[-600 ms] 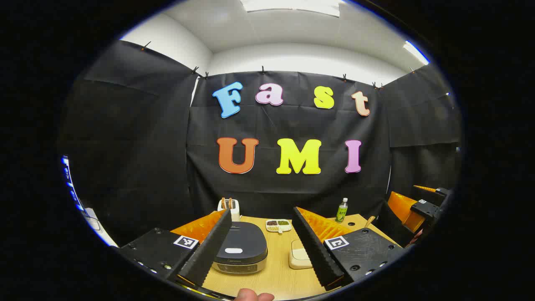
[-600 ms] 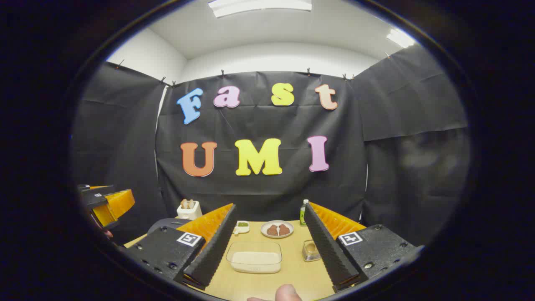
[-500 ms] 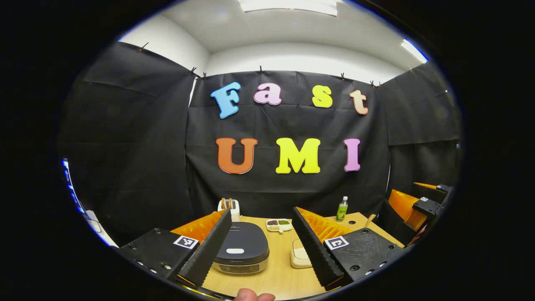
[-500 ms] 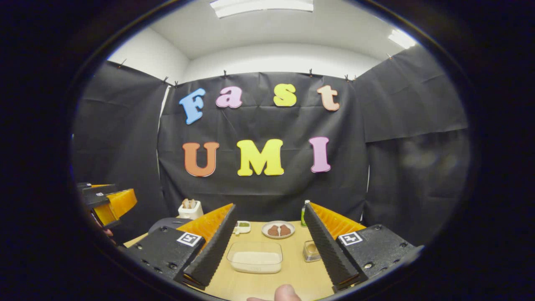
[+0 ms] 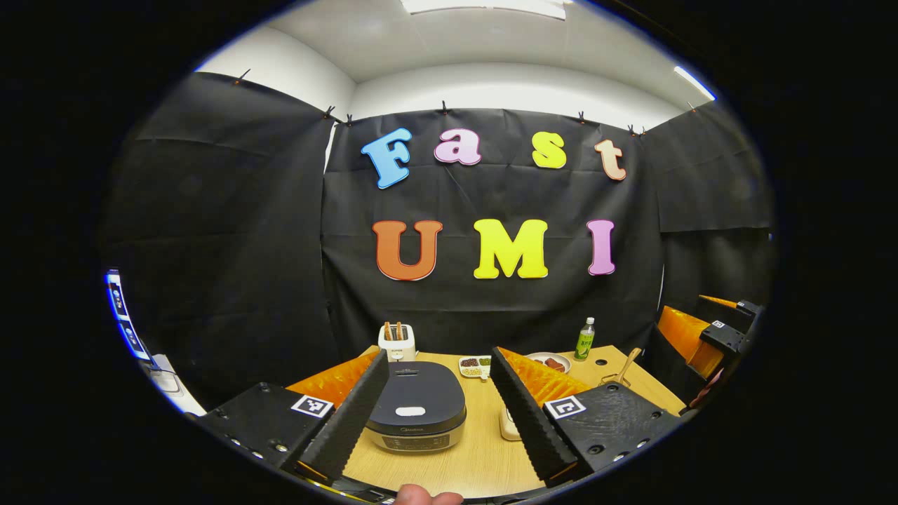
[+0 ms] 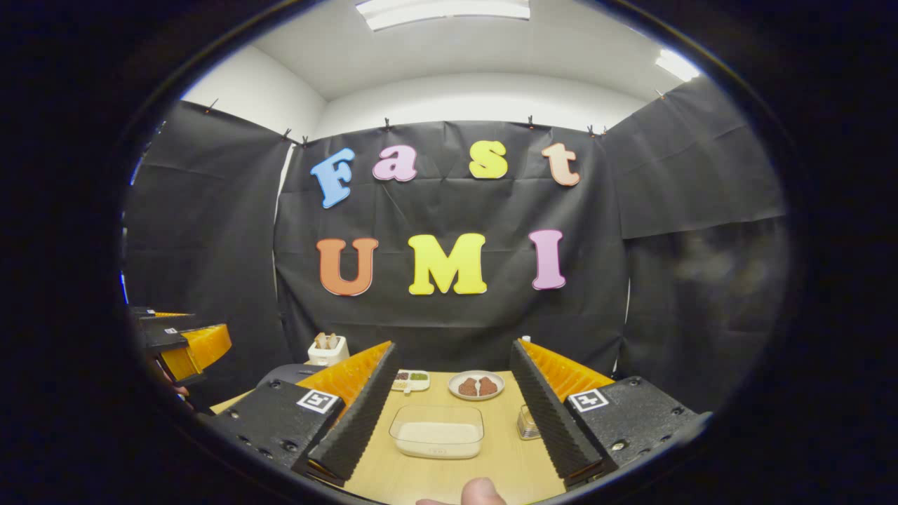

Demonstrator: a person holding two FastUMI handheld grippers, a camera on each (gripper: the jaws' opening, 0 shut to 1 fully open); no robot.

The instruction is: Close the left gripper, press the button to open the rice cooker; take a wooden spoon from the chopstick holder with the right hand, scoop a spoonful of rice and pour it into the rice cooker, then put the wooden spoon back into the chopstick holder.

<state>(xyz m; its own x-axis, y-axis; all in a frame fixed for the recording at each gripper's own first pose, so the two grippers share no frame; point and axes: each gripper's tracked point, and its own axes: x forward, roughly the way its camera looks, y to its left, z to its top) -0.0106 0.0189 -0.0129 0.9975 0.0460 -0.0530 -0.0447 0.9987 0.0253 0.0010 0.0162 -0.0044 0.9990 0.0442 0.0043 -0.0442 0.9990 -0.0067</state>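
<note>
Hovering above table (image 5: pixel 477 456), left tool (image 5: pixel 438 414) spread wide, empty; rice cooker (image 5: pixel 417 414) lid down, between its fingers. Right tool (image 6: pixel 452 414) wide, empty, rice container (image 6: pixel 437 431) ahead

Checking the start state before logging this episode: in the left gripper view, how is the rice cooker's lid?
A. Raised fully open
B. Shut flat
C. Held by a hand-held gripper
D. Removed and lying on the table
B: the rice cooker sits on the wooden table with its dark lid down flat, between the spread fingers of the left hand-held gripper, which touches nothing.
</note>
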